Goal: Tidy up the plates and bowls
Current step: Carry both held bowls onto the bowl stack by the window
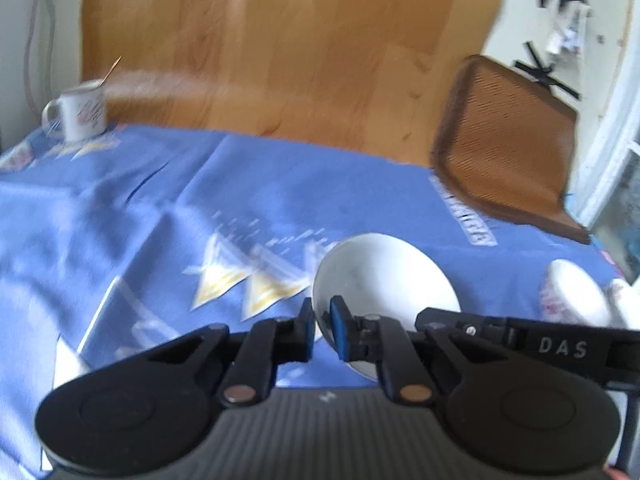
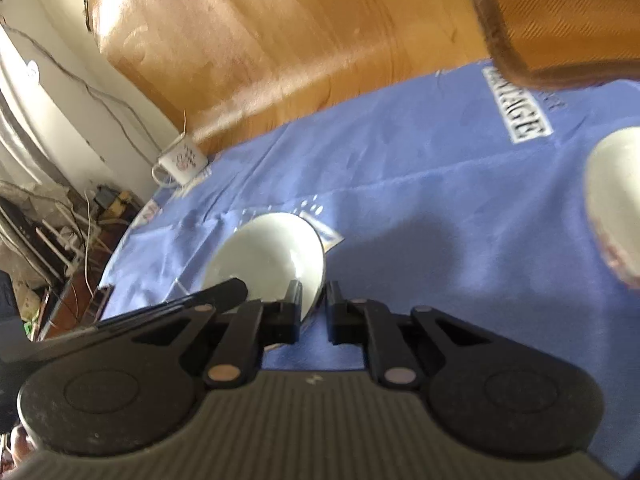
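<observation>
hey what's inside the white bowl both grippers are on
The white bowl looks empty: bare glazed inside in both views. The near part is hidden behind the left gripper and right gripper.

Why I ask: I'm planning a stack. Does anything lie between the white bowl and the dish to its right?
Nothing visible does. Between the bowl and the dish lies only blue cloth with a shadow on it. The mug stands far off on the bowl's other side.
</observation>
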`<state>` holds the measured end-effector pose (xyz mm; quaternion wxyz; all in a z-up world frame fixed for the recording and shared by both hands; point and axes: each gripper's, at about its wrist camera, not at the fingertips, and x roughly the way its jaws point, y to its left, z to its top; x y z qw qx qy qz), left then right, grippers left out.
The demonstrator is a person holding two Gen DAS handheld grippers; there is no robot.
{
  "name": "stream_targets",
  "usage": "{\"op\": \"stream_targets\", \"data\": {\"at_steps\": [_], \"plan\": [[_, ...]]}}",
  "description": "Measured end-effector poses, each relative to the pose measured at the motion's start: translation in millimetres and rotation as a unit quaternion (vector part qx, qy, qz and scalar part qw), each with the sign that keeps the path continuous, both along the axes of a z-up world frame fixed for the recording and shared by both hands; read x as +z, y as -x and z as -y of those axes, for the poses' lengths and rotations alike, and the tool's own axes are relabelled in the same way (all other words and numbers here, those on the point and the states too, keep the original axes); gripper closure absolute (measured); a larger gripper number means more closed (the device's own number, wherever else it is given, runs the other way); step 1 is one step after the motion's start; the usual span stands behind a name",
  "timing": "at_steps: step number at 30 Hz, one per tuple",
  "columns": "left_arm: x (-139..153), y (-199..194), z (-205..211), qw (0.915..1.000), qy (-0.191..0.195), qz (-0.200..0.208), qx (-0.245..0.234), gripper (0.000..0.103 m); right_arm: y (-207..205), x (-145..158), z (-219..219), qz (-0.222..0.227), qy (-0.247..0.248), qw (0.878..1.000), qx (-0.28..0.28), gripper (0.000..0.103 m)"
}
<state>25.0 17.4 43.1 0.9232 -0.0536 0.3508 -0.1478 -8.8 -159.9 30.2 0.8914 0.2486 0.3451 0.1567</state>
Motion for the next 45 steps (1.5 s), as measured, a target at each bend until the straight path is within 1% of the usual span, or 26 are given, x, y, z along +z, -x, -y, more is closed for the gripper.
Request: {"op": "stream_targets", "data": {"at_steps": [4,7,10,13,16,24,33,38,40,45], "plan": [[18,-1,33,0.9988,0.020,0.010,-0.044,0.094,20,13,33,0.037,0.010,0.998,-0.051,0.090],[26,-9,64,0.9949,0.048,-0.005,-0.088,0.094,38,22,60,0.062,0.030,0.993,-0.096,0.090],[28,-14,95,0.9898,0.064,-0.019,-0.126,0.094,53,25,87,0.076,0.043,0.987,-0.137,0.090],[29,-14,126,0.9859,0.061,-0.020,-0.155,0.093,63,24,108,0.080,0.051,0.981,-0.169,0.089],[26,-13,147,0.9838,0.054,-0.023,-0.170,0.093,70,20,124,0.078,0.057,0.977,-0.192,0.089],[20,-14,175,0.9826,0.033,-0.033,-0.180,0.093,74,10,142,0.067,0.048,0.974,-0.210,0.090],[16,-14,180,0.9842,0.010,-0.031,-0.174,0.093,74,8,141,0.063,0.051,0.973,-0.216,0.090],[15,-15,178,0.9842,0.013,-0.033,-0.173,0.092,73,8,138,0.065,0.061,0.972,-0.217,0.089],[15,-15,179,0.9842,0.011,-0.032,-0.174,0.092,72,8,139,0.063,0.061,0.971,-0.221,0.086],[18,-12,180,0.9848,-0.002,-0.018,-0.173,0.091,72,7,139,0.063,0.062,0.970,-0.228,0.085]]}}
